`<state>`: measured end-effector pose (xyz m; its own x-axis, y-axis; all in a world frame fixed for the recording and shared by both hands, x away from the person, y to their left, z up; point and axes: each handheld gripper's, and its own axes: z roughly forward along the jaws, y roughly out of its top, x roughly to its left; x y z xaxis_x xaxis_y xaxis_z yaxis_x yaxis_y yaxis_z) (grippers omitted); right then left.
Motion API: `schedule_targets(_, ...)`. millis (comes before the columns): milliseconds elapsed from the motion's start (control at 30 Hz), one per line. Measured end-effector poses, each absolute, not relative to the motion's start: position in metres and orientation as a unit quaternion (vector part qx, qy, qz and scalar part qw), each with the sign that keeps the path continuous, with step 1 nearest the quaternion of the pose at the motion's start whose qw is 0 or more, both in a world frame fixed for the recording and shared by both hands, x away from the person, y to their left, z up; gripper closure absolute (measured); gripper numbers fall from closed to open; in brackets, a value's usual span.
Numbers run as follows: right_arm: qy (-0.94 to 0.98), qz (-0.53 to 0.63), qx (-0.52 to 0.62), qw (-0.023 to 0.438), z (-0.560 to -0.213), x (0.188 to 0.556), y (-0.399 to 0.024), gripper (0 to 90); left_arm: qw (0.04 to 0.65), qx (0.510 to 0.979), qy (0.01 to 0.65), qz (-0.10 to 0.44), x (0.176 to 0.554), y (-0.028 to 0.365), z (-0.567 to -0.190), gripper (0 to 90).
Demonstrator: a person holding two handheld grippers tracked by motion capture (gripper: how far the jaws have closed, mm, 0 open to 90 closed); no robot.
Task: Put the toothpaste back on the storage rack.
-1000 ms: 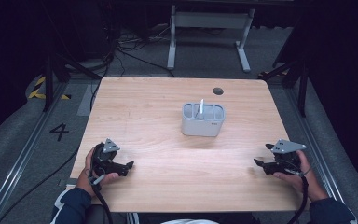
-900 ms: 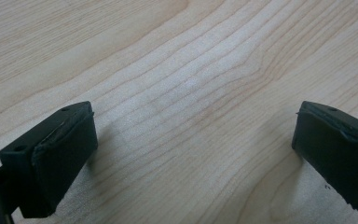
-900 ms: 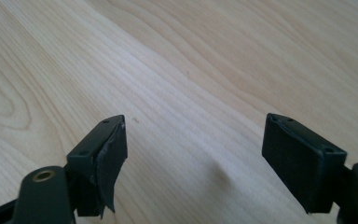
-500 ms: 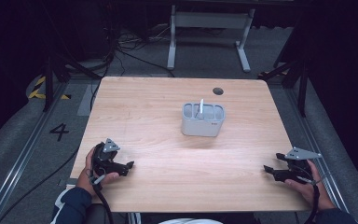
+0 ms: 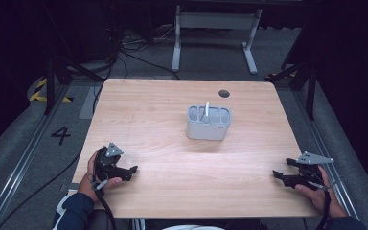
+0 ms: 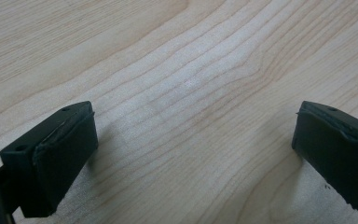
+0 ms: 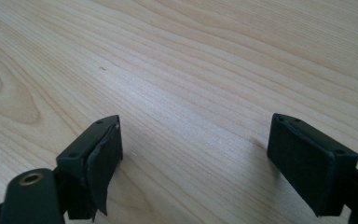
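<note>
Low over the table (image 5: 172,187), both grippers, jaws apart.

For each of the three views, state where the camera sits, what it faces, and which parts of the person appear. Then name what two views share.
High view: above the near edge, facing forward and down on the table; the grey caddy, forearms, left gripper, right gripper.
Left gripper view: on that gripper, facing wood between open jaws.
Right gripper view: likewise; jaws have just been opening, nothing between.
Shared: wood grain.
</note>
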<state>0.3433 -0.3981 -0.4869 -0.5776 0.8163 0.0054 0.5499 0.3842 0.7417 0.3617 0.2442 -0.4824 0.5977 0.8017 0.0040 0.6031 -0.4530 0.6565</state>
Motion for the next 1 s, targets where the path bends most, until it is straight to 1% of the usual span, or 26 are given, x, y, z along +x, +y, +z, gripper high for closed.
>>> schedule_targets(733, 0.811, 0.361, 0.421, 0.185, -0.4869, 0.3434, -0.3980, 18.2, 0.317, 0.833, 0.426, 0.153, 0.3625, 0.2425, -0.4832, 0.2)
schedule_targets(933, 0.811, 0.361, 0.422, 0.185, -0.4869, 0.3434, -0.3981, 18.1, 0.317, 0.835, 0.421, 0.160, 0.3635, 0.2430, -0.4831, 0.2)
schedule_targets(1000, 0.811, 0.361, 0.422, 0.185, -0.4869, 0.3435, -0.3980, 18.0, 0.317, 0.833, 0.426, 0.153, 0.3625, 0.2424, -0.4832, 0.3)
